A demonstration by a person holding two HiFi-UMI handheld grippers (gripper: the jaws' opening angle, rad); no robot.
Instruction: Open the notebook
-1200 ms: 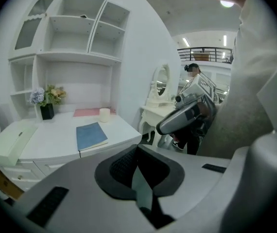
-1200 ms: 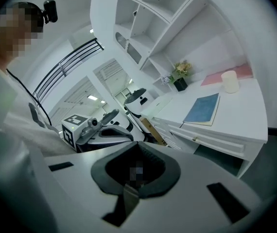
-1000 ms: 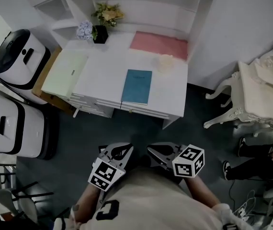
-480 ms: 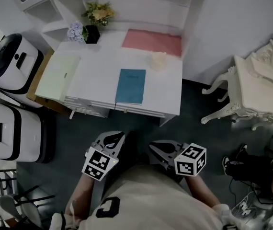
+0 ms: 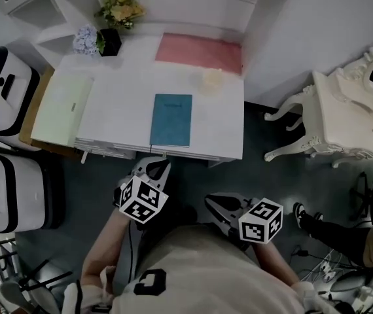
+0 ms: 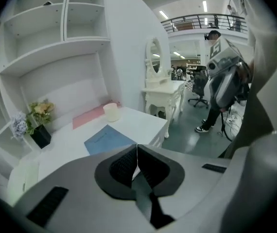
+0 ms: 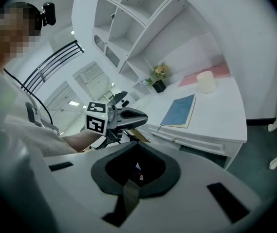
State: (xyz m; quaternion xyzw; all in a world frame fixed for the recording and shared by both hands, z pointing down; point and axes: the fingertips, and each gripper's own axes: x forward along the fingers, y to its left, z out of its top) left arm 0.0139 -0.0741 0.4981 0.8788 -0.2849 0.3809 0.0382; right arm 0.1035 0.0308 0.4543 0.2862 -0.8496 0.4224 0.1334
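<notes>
Fingers of the left gripper (image 5: 155, 167) and right gripper (image 5: 209, 201) are pressed together, empty. The closed blue notebook (image 5: 171, 119) lies near the front edge of the desk (image 5: 121, 103), at twelve o'clock from the left gripper and eleven from the right.

Brightness: the head view is rendered dim and grey; the white desk (image 5: 219, 129) is lit brightest, the floor (image 5: 278, 188) before it dark.
Light source: ceiling lights (image 6: 205, 6) are seen far beyond the desk.
Distortion: gripper views are bent at black-rimmed edges.
Focus: the notebook (image 5: 171, 120) on the desk is rendered soft.
</notes>
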